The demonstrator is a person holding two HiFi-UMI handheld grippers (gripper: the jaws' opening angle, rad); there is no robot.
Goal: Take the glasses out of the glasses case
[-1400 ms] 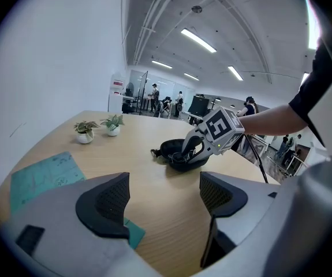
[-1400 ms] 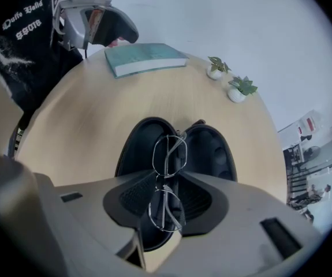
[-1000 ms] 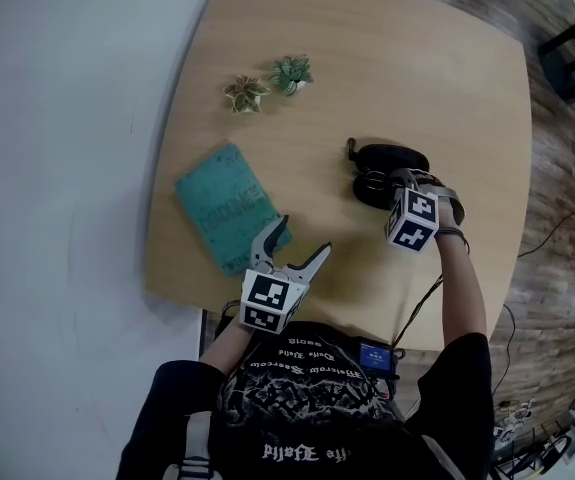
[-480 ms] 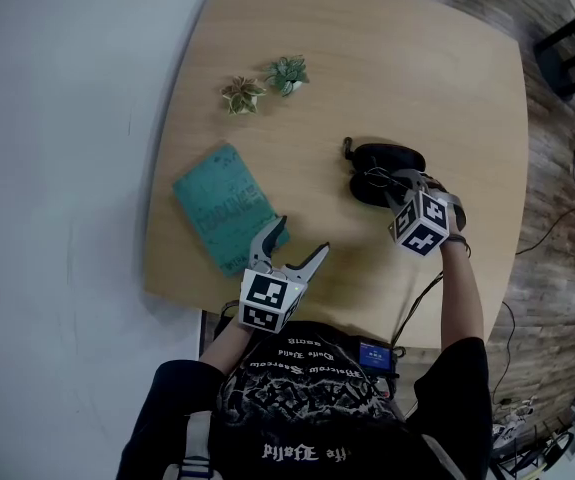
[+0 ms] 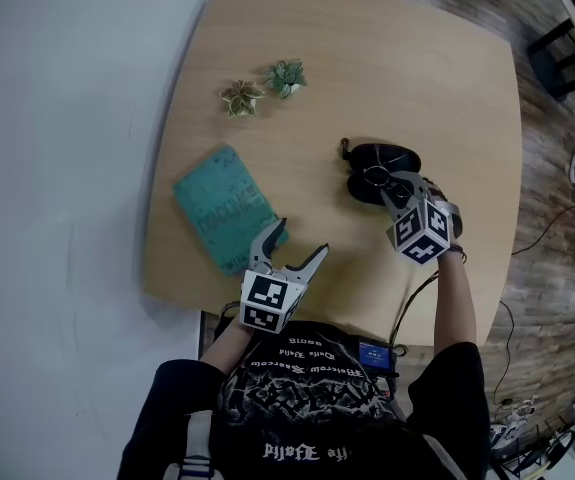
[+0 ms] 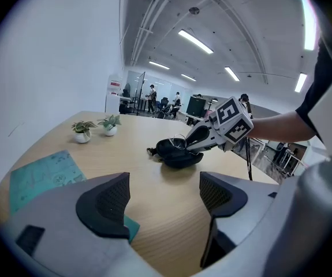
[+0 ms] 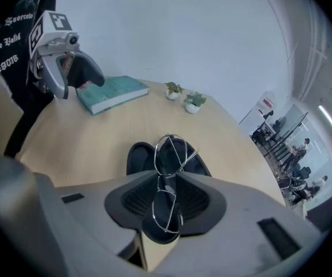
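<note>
A black glasses case lies open on the wooden table. My right gripper is shut on a pair of thin wire-rimmed glasses, pinched at the bridge. One lens sticks up above the case and the other hangs between the jaws. In the left gripper view the glasses show at the right gripper's tips, just over the case. My left gripper hovers open near the table's front edge, nothing between its pads, well left of the case.
A teal book lies at the table's left, partly under the left gripper. Two small potted plants stand behind it. The table's front edge is close to my body. Wooden floor lies to the right.
My right gripper has risen and rolled, lifting the glasses up out of the case. The left gripper has stayed where it was.
</note>
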